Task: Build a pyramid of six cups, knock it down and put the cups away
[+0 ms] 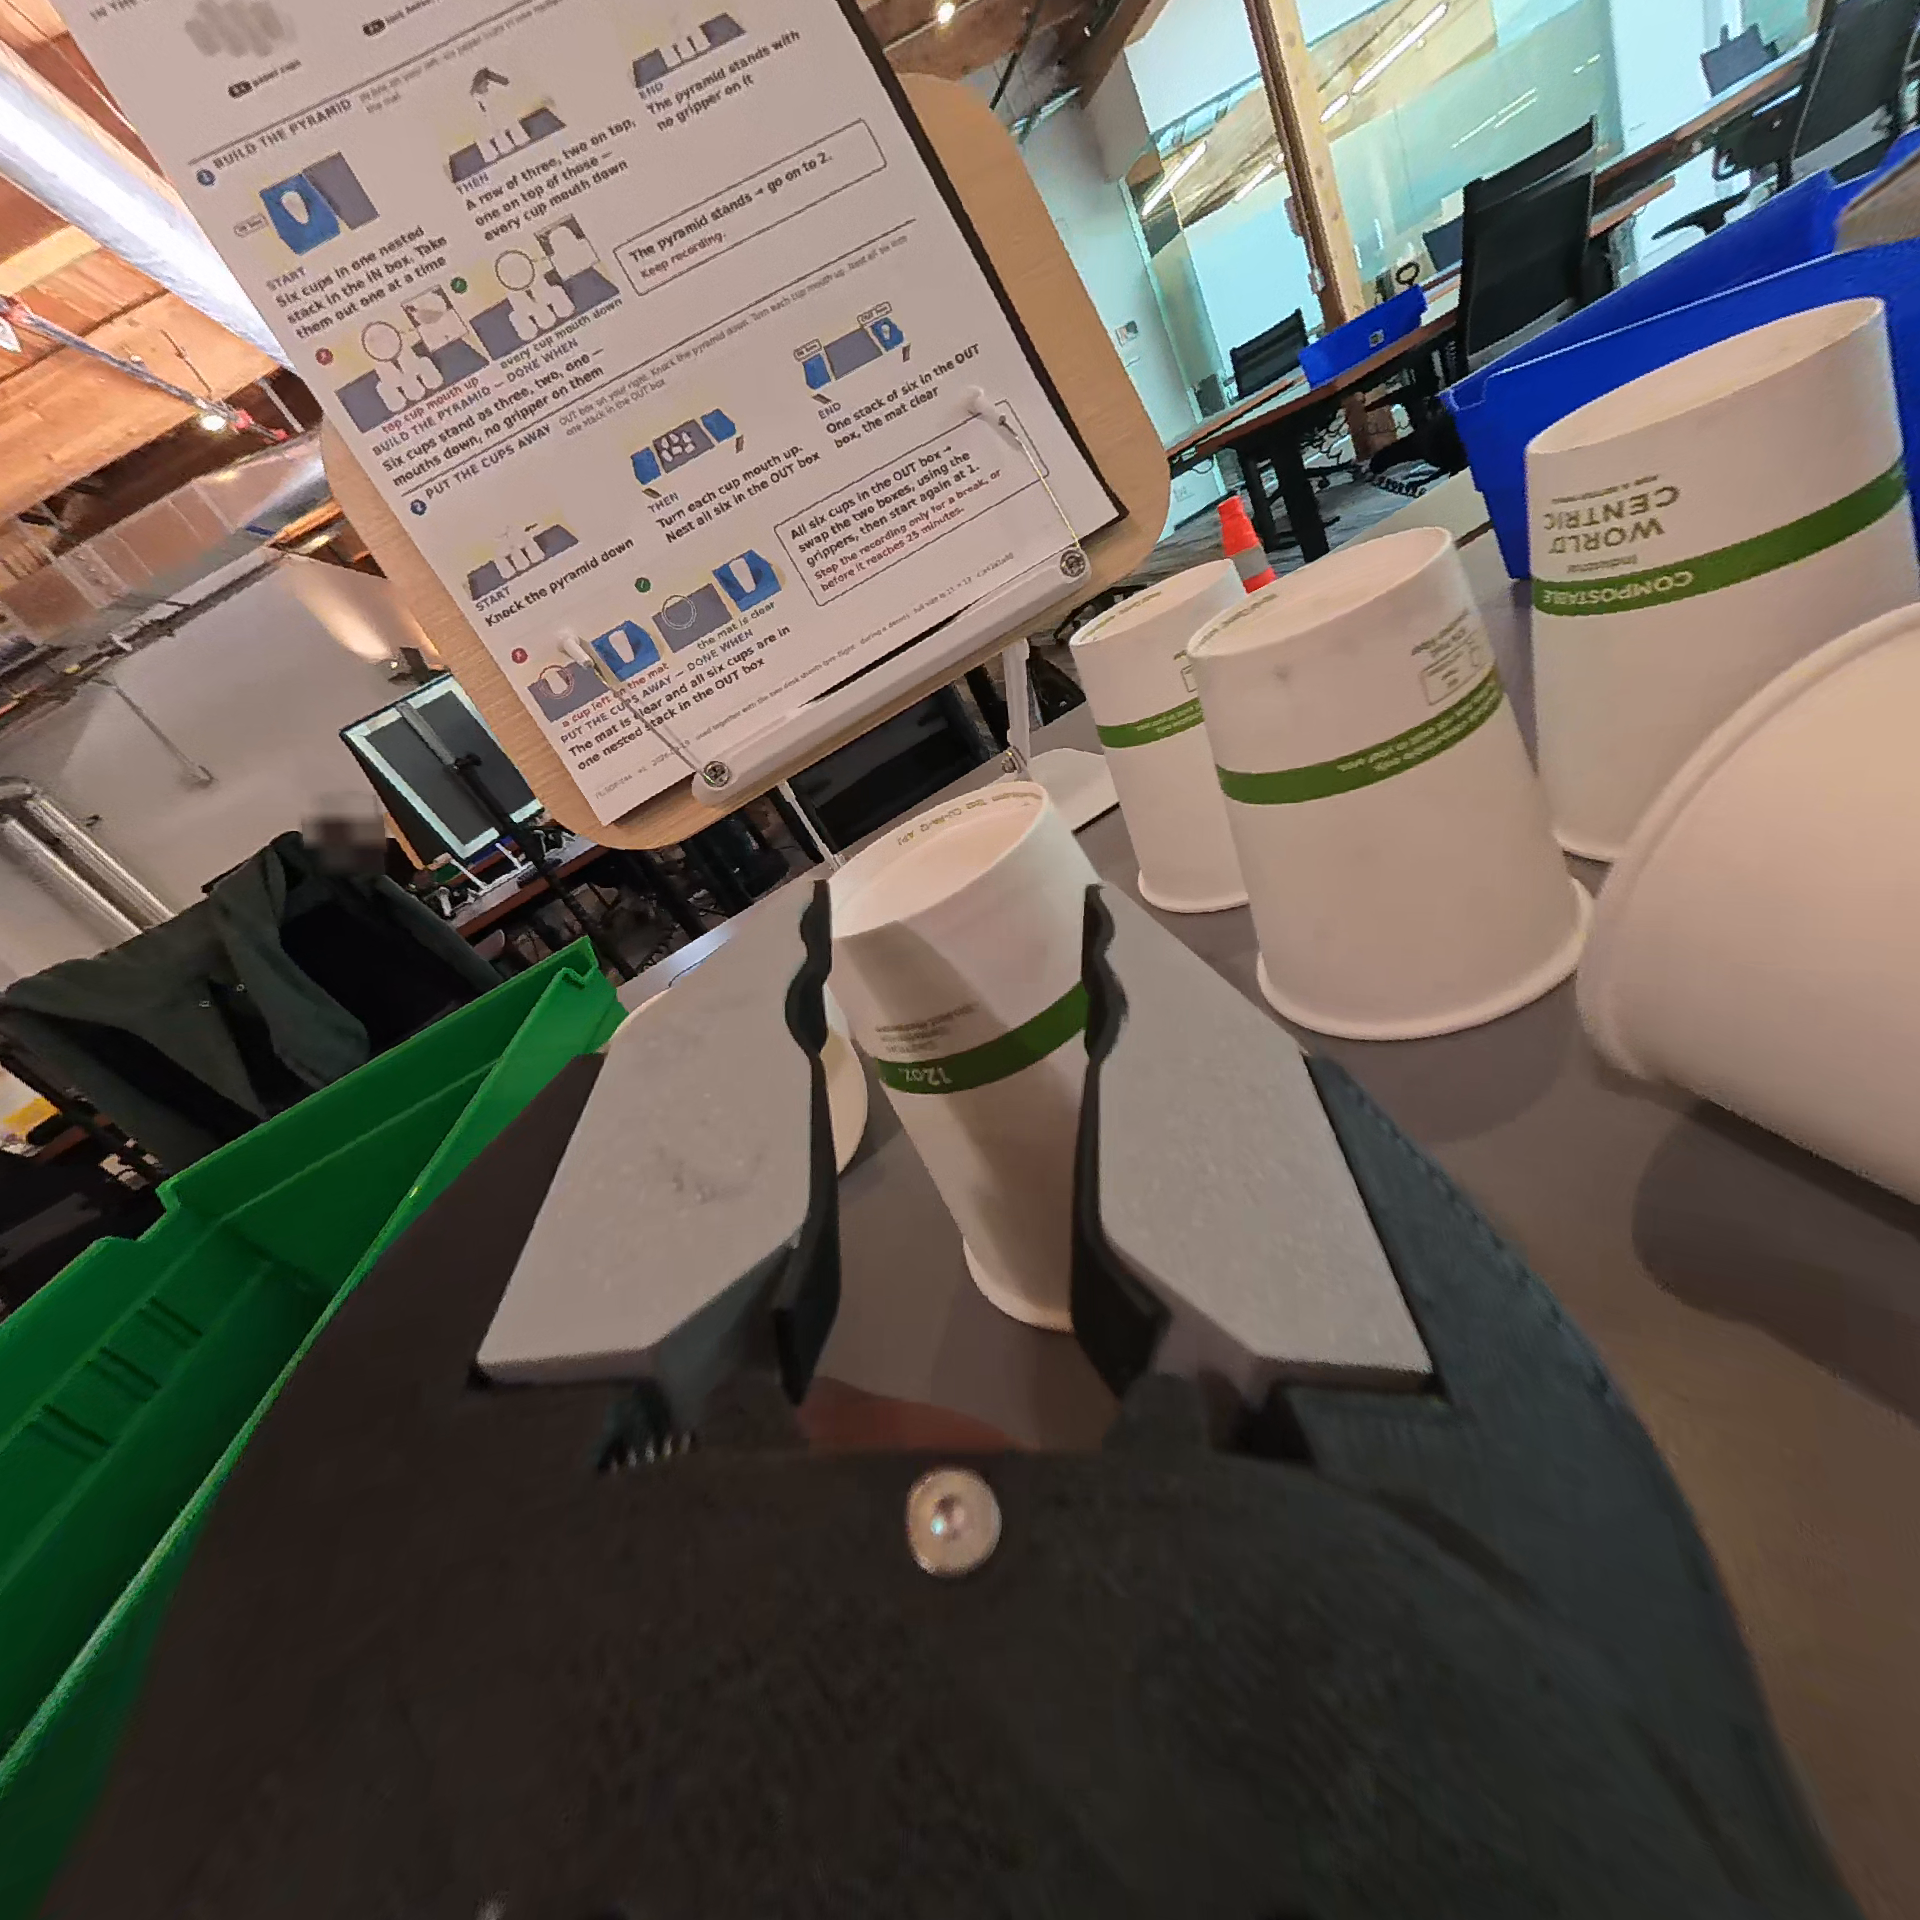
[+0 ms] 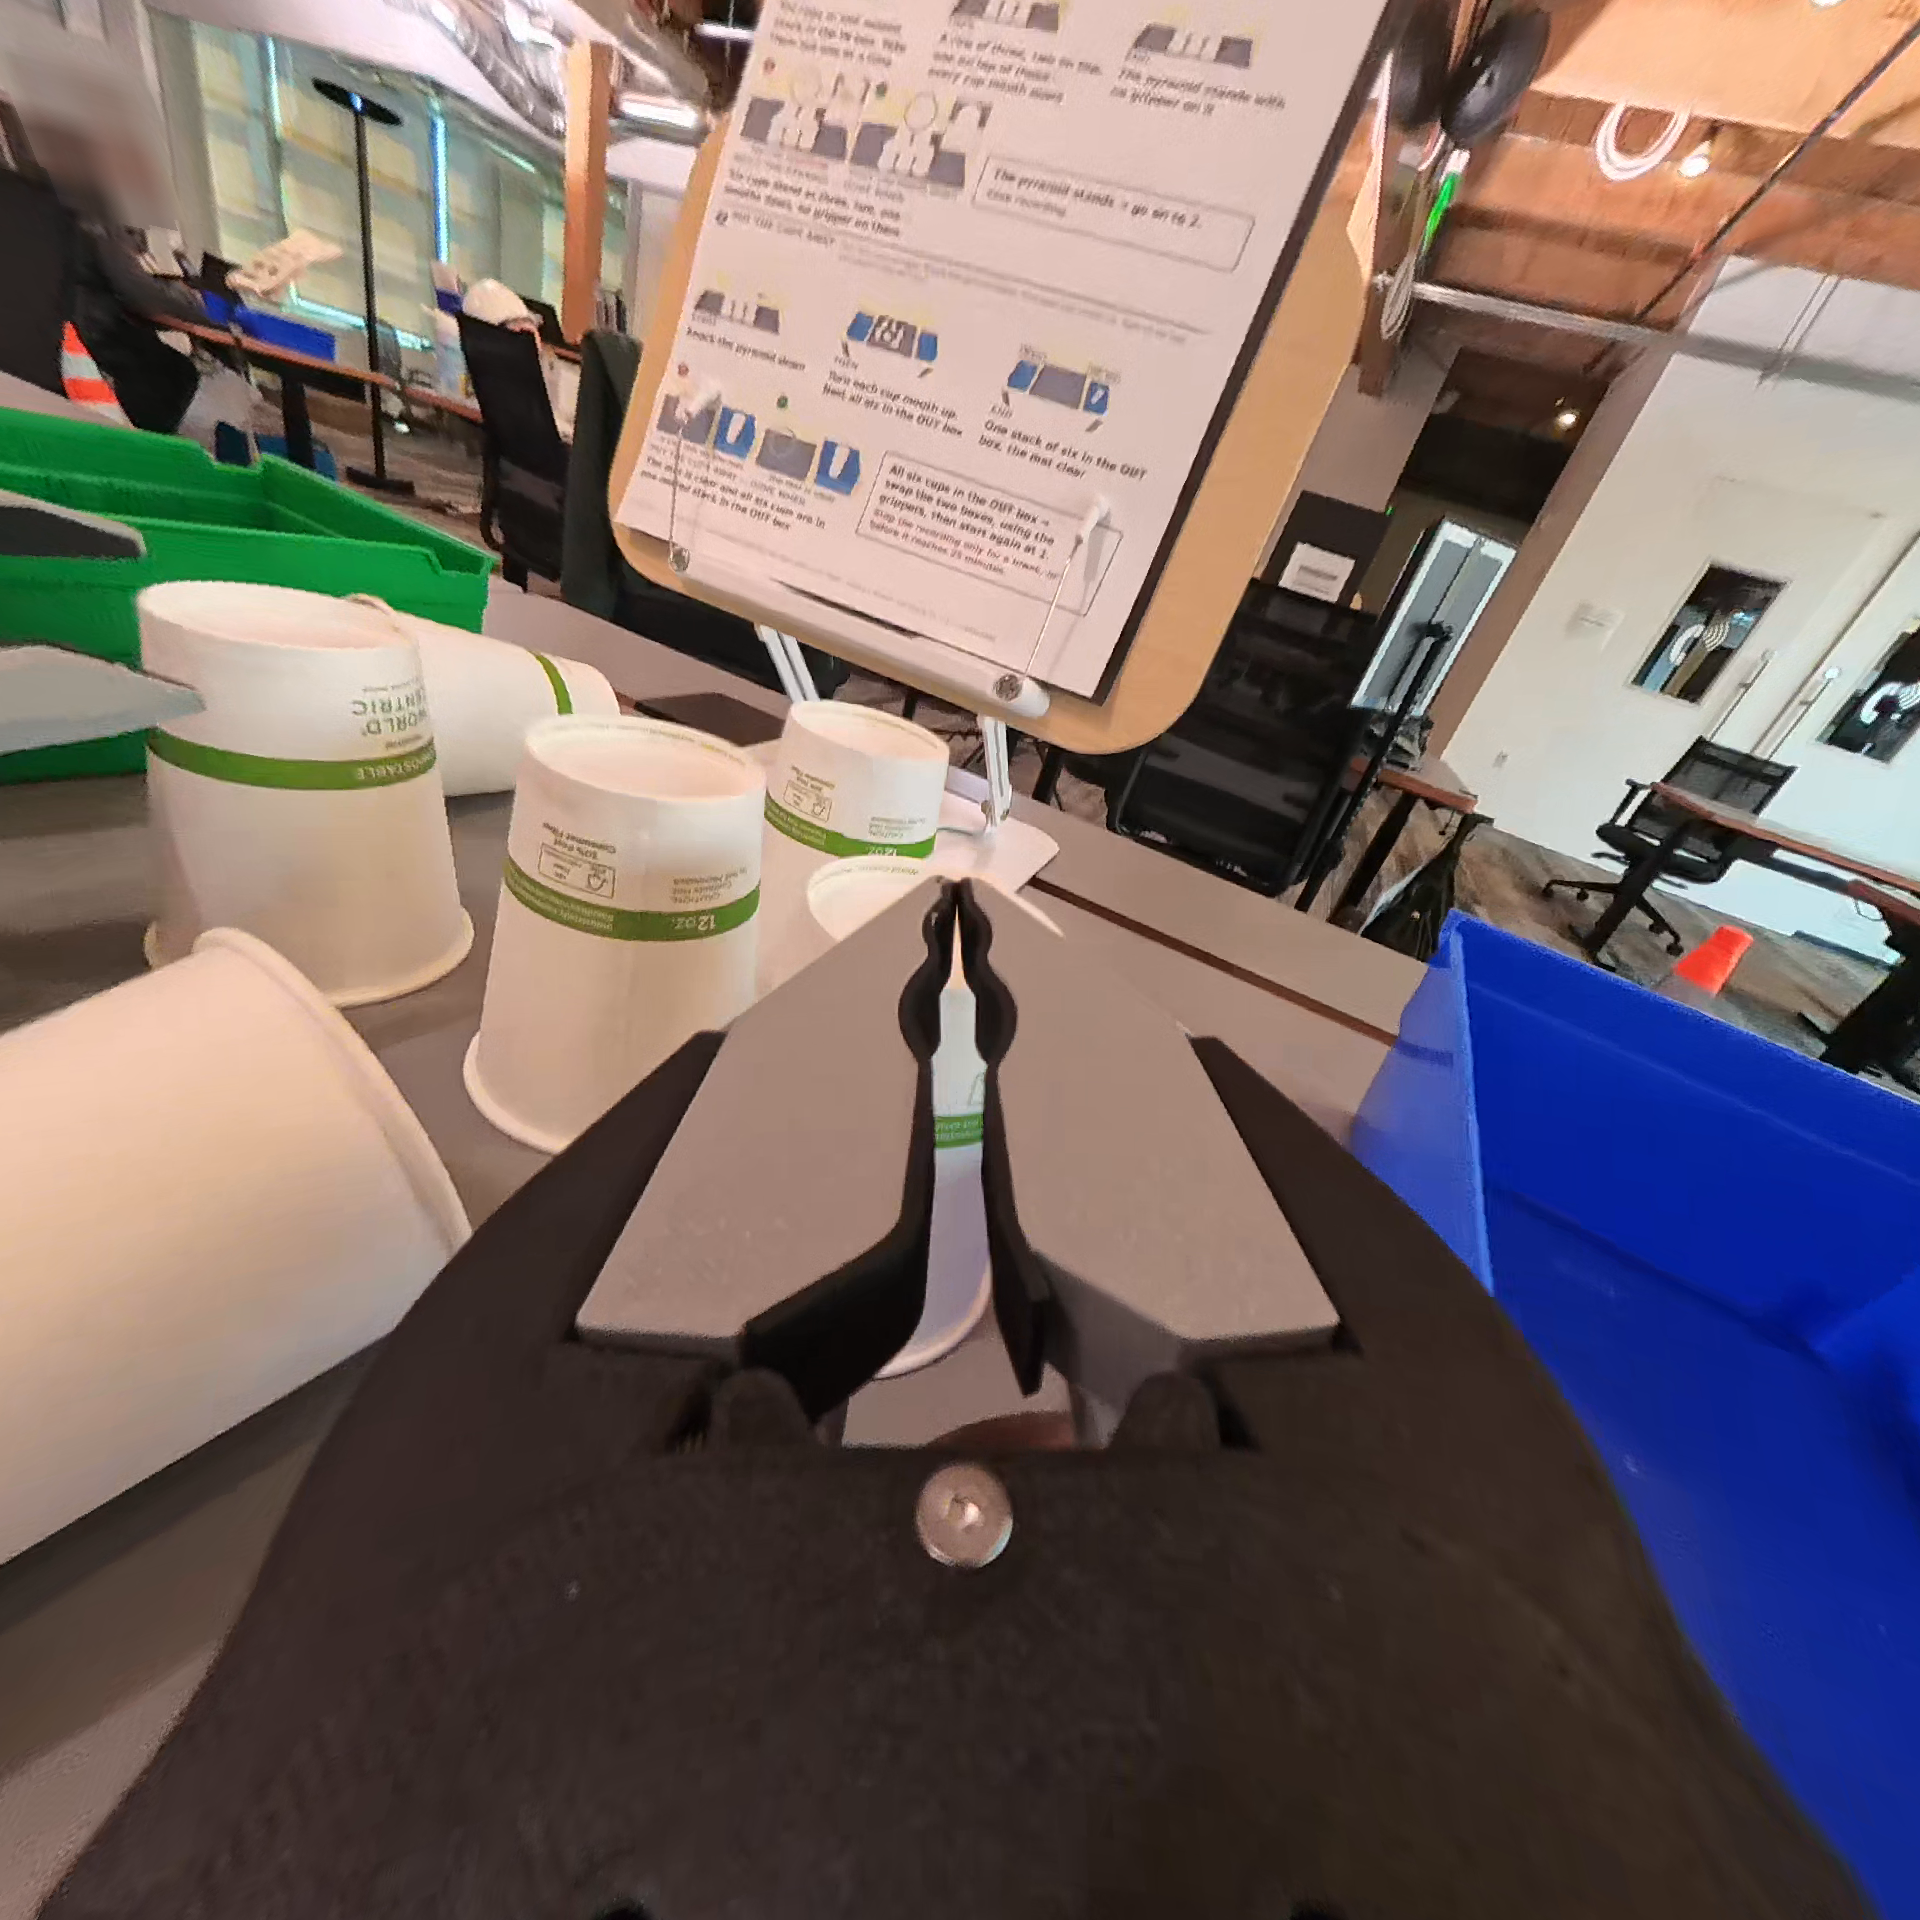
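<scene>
My left gripper (image 1: pixel 956 997) is shut on a white paper cup with a green band (image 1: pixel 966 1049). The cup is tilted, base away from me, and both pads press its sides. Three more cups stand mouth down on the grey mat (image 1: pixel 1455 1299): one (image 1: pixel 1153 727), one (image 1: pixel 1382 821) and one (image 1: pixel 1714 540). Another cup lies on its side at the right (image 1: pixel 1787 883). My right gripper (image 2: pixel 956 891) is shut, its tips meeting at the top edge of a mouth-down cup (image 2: pixel 956 1143) that shows through the slit between the fingers. The standing cups (image 2: pixel 623 914) and the lying cup (image 2: pixel 156 1195) are to its left.
A green bin (image 1: pixel 260 1195) sits at the left of the mat and also shows in the right wrist view (image 2: pixel 239 520). A blue bin (image 2: pixel 1662 1195) stands close to my right gripper's right side. An instruction board on a stand (image 2: pixel 987 343) rises behind the cups. Tip to tip, the grippers are about 20 cm apart.
</scene>
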The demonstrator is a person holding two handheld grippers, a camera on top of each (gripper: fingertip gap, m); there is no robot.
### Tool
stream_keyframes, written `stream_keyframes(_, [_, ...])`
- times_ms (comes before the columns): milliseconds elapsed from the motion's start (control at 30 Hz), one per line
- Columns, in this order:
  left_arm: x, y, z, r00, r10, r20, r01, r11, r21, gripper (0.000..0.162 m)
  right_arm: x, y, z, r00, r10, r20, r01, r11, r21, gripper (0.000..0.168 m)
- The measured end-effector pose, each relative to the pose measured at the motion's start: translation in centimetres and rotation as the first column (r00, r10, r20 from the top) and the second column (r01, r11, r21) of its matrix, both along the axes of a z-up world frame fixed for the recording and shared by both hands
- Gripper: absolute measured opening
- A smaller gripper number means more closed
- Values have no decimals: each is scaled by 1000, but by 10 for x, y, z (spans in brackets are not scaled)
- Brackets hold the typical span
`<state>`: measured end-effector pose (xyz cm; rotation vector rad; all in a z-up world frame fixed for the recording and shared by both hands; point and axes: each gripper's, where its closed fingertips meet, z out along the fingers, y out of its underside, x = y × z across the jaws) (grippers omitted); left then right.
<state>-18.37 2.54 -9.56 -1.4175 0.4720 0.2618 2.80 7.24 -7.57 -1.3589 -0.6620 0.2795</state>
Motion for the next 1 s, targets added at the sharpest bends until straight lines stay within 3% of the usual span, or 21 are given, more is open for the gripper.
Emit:
stream_keyframes(67, [0,0,0,1000,1,-5,-1,1000,2,45,-3,6,-16,998,-14,69,18,998,-64,0])
stream_keyframes(400, [-3,-1,0,1000,11,-4,-11,1000,6,44,-3,6,-17,998,43,-36,-48,988,-147,0])
stream_keyframes(1000, [0,-2,0,999,15,-43,-14,1000,17,41,-1,1,-16,996,76,-42,-81,986,-142,0])
